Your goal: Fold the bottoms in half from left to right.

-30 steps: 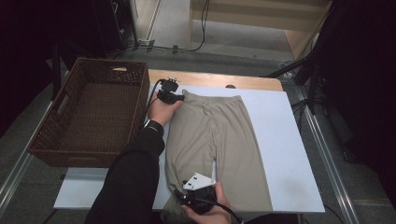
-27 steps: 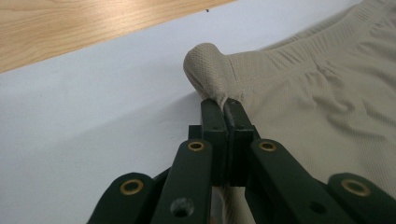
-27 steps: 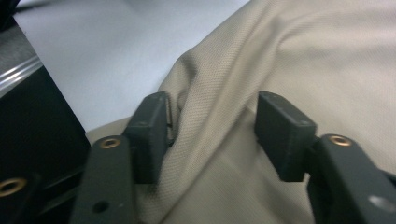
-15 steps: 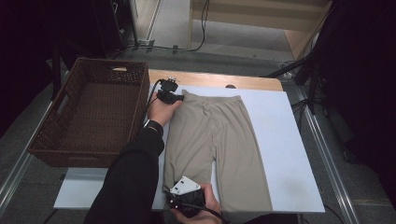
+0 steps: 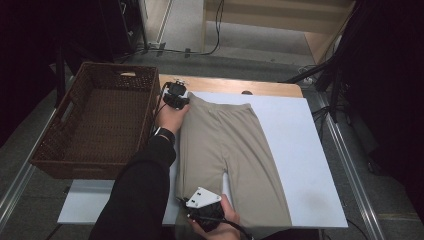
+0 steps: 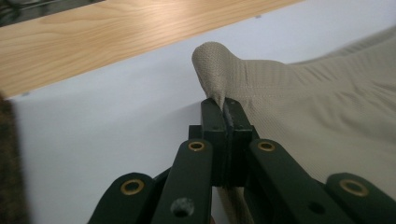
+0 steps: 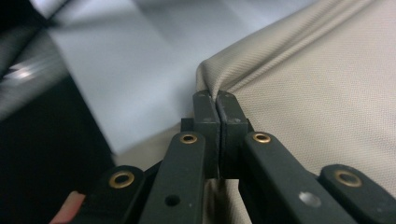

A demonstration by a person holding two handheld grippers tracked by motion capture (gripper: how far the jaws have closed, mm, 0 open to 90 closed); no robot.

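The shorts lay flat on the white sheet that covered most of the bench, waistband toward the far edge and leg hems toward the near edge. The garment sat left of the sheet's middle, its left side running close to the sheet's left edge.

The left gripper stood at the far left corner of the shorts. In the left gripper view its fingers were closed together on a pinch of the waistband corner, with a small fold of fabric raised above the tips. White sheet and a strip of bare wood showed beyond the fold.

The right gripper was at the near edge of the bench, at the hem of the left leg. Its jaws had just been closing. In the right gripper view its fingers were clamped on the hem corner, the cloth puckered where it entered the tips. The sheet's edge and dark floor showed to the left of that corner.

A brown wicker basket stood on the left of the bench, just beside the sheet and near the left forearm. Nothing could be seen inside it
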